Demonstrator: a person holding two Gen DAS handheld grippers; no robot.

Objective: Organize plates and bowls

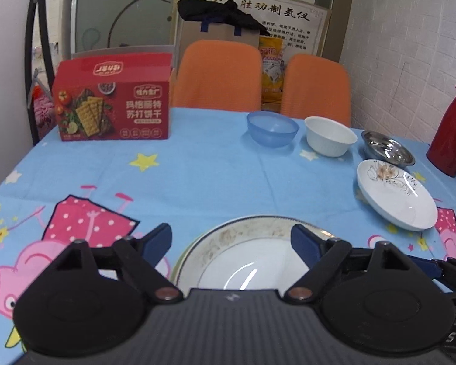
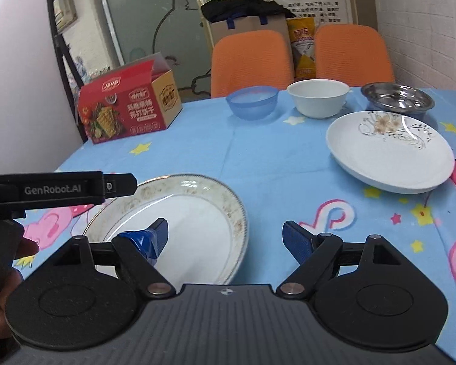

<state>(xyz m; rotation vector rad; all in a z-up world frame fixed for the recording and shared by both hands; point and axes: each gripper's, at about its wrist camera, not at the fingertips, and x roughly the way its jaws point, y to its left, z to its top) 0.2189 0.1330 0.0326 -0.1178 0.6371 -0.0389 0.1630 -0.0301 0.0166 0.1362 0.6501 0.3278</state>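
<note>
A gold-rimmed plate (image 1: 243, 261) lies flat on the cartoon tablecloth (image 1: 197, 176), directly beneath the left gripper (image 1: 231, 240), whose blue pads stand wide apart, touching nothing; the right gripper (image 2: 225, 237), also spread and empty, hangs over that plate's right edge. Farther off to the right, a flower-patterned white plate (image 1: 395, 194) rests tilted, with a steel dish (image 1: 387, 150) just behind it. A blue bowl (image 1: 272, 127) and a white bowl (image 1: 329, 135) stand side by side, both empty. A red cracker box (image 1: 112, 103) sits far left, a red flask (image 1: 454, 130) far right, two orange chairs (image 1: 219, 73) beyond
</note>
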